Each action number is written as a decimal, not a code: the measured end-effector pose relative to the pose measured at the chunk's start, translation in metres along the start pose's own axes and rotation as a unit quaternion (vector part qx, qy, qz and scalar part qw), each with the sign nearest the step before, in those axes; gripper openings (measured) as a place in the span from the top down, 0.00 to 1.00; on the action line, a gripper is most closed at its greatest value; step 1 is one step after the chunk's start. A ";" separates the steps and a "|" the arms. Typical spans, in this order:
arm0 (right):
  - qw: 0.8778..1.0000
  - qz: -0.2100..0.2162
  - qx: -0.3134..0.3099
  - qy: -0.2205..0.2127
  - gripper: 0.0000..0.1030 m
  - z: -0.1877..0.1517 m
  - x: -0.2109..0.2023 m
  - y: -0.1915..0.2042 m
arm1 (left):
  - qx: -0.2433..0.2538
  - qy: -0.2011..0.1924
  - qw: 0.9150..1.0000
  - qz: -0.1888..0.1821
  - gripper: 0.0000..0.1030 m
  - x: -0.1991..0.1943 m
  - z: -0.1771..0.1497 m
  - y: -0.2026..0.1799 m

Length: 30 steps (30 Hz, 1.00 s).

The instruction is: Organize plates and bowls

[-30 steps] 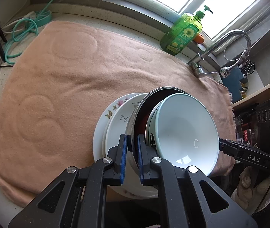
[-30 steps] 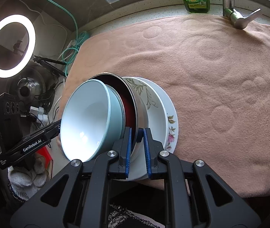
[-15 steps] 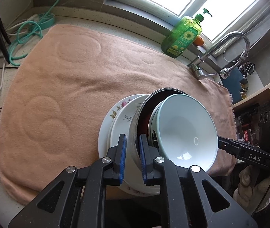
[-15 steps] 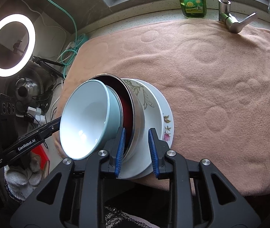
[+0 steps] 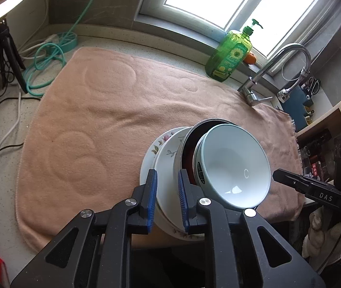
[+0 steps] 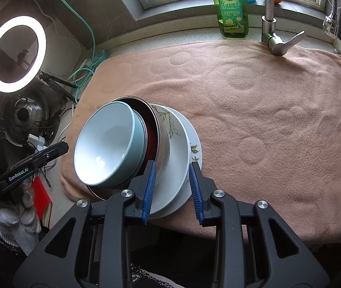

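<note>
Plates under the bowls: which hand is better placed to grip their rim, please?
Right, probably. Both grippers' jaws have just been opening, but the right gripper is wider and has the rim of the plates between its fingers, while the left gripper sits at the wall of the metal bowl.

Two floral plates (image 5: 163,147) lie stacked on one peach towel (image 5: 103,124). Two bowls sit nested on them: one steel bowl (image 6: 162,135) with a red inside and one pale blue bowl (image 6: 109,144). Two claws show, the left claw (image 5: 166,198) and the right claw (image 6: 172,187). One green soap bottle (image 6: 231,7), one faucet (image 5: 288,57), one ring light (image 6: 14,52) and one orange fruit (image 5: 250,58) complete the count.
</note>
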State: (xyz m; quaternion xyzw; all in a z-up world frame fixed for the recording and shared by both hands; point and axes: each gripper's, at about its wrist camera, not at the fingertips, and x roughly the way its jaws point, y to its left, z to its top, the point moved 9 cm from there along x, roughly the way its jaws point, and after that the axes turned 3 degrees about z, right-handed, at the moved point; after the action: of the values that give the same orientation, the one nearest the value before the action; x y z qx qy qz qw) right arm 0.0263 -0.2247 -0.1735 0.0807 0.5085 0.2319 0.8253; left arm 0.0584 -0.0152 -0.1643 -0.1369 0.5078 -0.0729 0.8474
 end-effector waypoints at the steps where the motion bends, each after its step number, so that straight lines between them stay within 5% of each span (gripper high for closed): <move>1: 1.000 -0.007 -0.006 -0.005 0.57 -0.001 -0.003 0.000 | 0.005 -0.003 1.000 0.003 0.75 -0.002 -0.001 -0.001; 2: 1.000 -0.013 -0.012 -0.012 0.47 -0.001 -0.006 0.001 | 0.010 -0.005 1.000 0.005 0.75 -0.004 -0.002 -0.002; 6: 0.998 -0.040 -0.033 -0.032 0.35 -0.002 -0.018 0.004 | 0.026 -0.012 1.000 0.010 0.60 -0.011 -0.007 -0.008; 8: 0.997 -0.051 -0.043 -0.044 0.19 -0.001 -0.024 0.006 | 0.033 -0.017 0.999 0.013 0.51 -0.015 -0.009 -0.011; 14: 0.992 -0.082 -0.069 -0.069 0.19 0.000 -0.037 0.015 | 0.044 -0.043 0.998 0.014 0.33 -0.030 -0.010 -0.022; 30: 0.988 -0.093 -0.070 -0.097 0.19 -0.003 -0.055 0.025 | 0.039 -0.043 0.997 0.047 0.32 -0.037 -0.018 -0.016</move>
State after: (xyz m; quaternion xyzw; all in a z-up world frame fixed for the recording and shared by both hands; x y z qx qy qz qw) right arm -0.0046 -0.2285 -0.1216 -0.0026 0.4135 0.1795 0.8926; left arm 0.0256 -0.0239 -0.1365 -0.0825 0.4737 -0.0468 0.8756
